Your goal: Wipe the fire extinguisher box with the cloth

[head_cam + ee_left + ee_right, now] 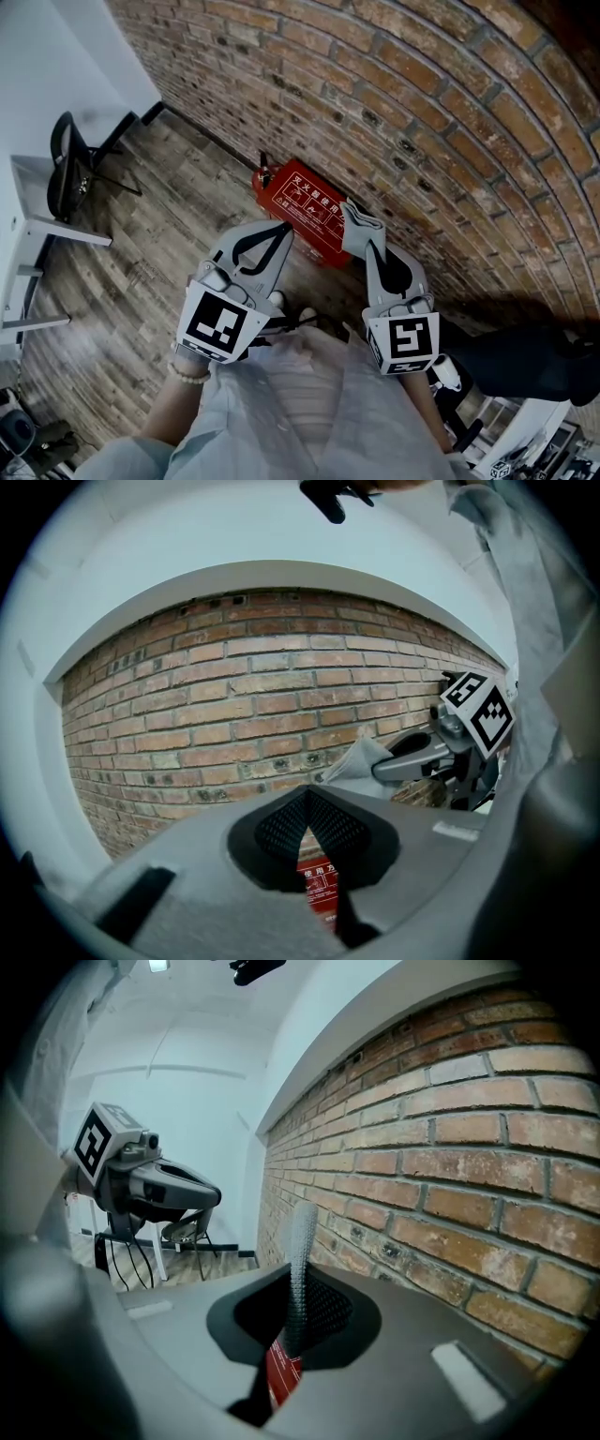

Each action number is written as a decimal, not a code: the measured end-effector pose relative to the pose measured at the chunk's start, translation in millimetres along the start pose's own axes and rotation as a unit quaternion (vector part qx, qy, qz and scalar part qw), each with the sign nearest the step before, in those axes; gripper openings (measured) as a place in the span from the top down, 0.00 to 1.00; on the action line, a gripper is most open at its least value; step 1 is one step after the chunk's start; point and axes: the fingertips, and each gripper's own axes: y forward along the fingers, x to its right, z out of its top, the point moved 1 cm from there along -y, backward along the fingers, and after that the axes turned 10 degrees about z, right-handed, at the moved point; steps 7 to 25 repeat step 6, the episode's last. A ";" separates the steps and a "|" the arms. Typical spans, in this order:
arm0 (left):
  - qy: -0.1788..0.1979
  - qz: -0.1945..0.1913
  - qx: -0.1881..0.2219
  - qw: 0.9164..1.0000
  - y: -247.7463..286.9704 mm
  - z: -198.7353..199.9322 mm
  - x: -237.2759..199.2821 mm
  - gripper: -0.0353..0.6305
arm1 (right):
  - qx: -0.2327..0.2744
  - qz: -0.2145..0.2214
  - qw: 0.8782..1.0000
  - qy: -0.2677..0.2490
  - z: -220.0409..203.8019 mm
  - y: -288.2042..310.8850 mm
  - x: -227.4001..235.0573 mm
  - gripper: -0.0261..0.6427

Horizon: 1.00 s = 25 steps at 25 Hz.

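Cloth (360, 221) (pinched in right gripper (371, 247)) hangs beside the box (305, 208) edge.

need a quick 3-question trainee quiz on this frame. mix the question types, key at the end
1. True or false: the left gripper has its jaws together with nothing between them.
2. What does the right gripper hold? A) a grey cloth B) a sponge C) nothing
3. Fill in: the red fire extinguisher box stands on the wooden floor against the ____ wall.

Key: 1 true; 2 A; 3 brick.
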 end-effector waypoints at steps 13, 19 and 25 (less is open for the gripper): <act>-0.008 0.005 0.000 1.000 0.3 -2.0 -3.7 0.95 | -0.008 0.003 1.000 -0.009 -4.8 3.4 -3.5 0.94; -0.008 0.005 0.000 1.000 0.3 -2.0 -3.7 0.95 | -0.008 0.003 1.000 -0.009 -4.8 3.4 -3.5 0.94; -0.008 0.005 0.000 1.000 0.3 -2.0 -3.7 0.95 | -0.008 0.003 1.000 -0.009 -4.8 3.4 -3.5 0.94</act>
